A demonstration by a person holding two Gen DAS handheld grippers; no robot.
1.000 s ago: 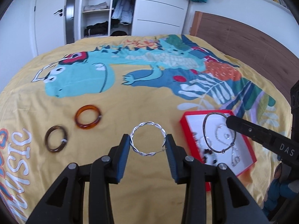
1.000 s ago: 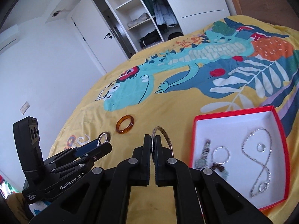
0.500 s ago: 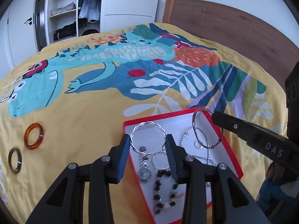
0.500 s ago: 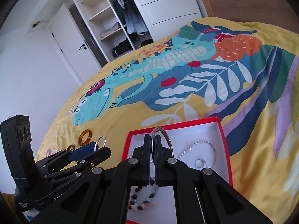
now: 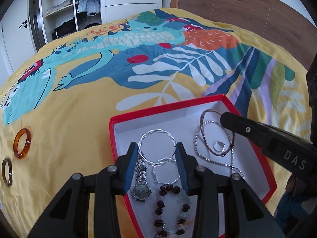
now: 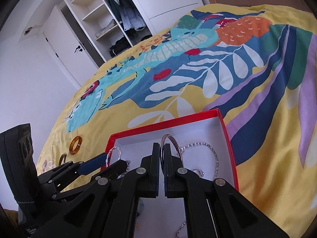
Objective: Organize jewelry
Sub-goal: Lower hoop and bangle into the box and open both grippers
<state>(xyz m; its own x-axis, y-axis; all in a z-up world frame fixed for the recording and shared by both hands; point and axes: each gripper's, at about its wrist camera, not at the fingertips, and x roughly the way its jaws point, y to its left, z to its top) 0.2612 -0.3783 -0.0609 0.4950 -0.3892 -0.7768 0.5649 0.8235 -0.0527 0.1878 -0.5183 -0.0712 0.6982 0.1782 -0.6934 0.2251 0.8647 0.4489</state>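
Observation:
My left gripper [image 5: 157, 148] is shut on a twisted silver bangle [image 5: 154, 131], its blue pads pressing the ring from both sides. It hangs just above the white floor of a red box [image 5: 164, 107] on the bed. My right gripper [image 6: 162, 146] is shut on a plain silver bangle [image 6: 174, 140], held edge-on over the box's right half. In the left wrist view the right gripper [image 5: 223, 119] comes in from the right with that bangle [image 5: 202, 128]. In the right wrist view the left gripper [image 6: 115, 159] sits at lower left.
The box holds a watch [image 5: 141, 190], a bead bracelet [image 5: 170, 208], a silver chain [image 5: 198, 150], a small ring [image 5: 218, 145] and a smaller silver hoop [image 5: 166, 182]. An amber bangle [image 5: 21, 142] and a dark brown bangle [image 5: 7, 171] lie on the yellow bedspread, left of the box.
Both grippers have carried their bangles to the right, from above the bedspread to above the red box, and have sunk closer to it. Neither grip has changed.

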